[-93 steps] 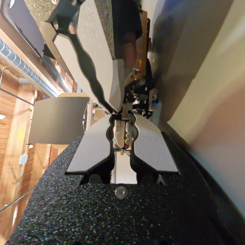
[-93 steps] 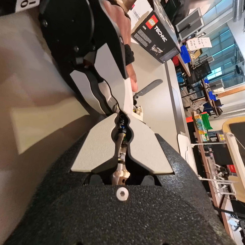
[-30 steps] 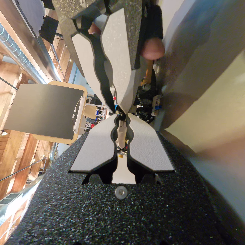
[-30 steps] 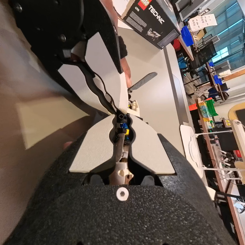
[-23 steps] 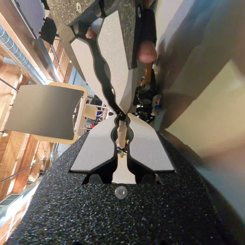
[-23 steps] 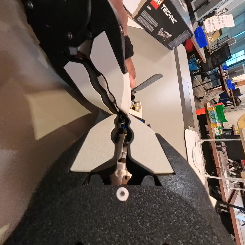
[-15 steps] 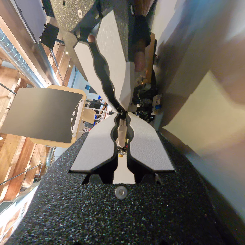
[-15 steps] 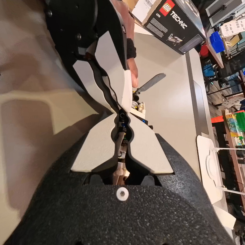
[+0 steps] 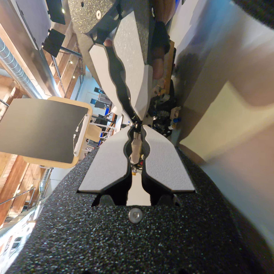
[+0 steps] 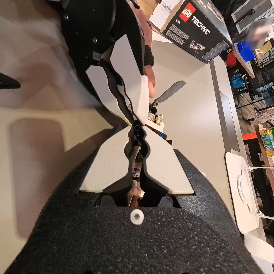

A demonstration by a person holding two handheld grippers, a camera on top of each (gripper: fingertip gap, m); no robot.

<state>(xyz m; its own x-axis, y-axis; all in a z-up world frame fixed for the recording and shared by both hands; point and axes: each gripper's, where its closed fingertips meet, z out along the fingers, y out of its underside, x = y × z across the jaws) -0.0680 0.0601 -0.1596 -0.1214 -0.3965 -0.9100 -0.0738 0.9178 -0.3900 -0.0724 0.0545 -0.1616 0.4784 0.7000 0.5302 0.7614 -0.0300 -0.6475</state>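
While your left gripper (image 9: 137, 127) points at the other one, its fingers (image 9: 112, 157) are clamped on a beige part of the brick model (image 9: 135, 146), which runs down between them toward 6 o'clock. Your right gripper (image 9: 135, 114) meets it tip to tip from 12 o'clock, a hand (image 9: 158, 65) behind it. More of the model, black and beige, sits at 2 o'clock.

From the right view, your right gripper (image 10: 137, 129) has its fingers (image 10: 160, 160) closed on the model's black beam (image 10: 136, 128). The left gripper (image 10: 134, 117) comes in from 12 o'clock. A grey blade (image 10: 170, 92) sticks out at 1 o'clock over the counter (image 10: 192, 111); a black box (image 10: 195, 29) lies beyond.
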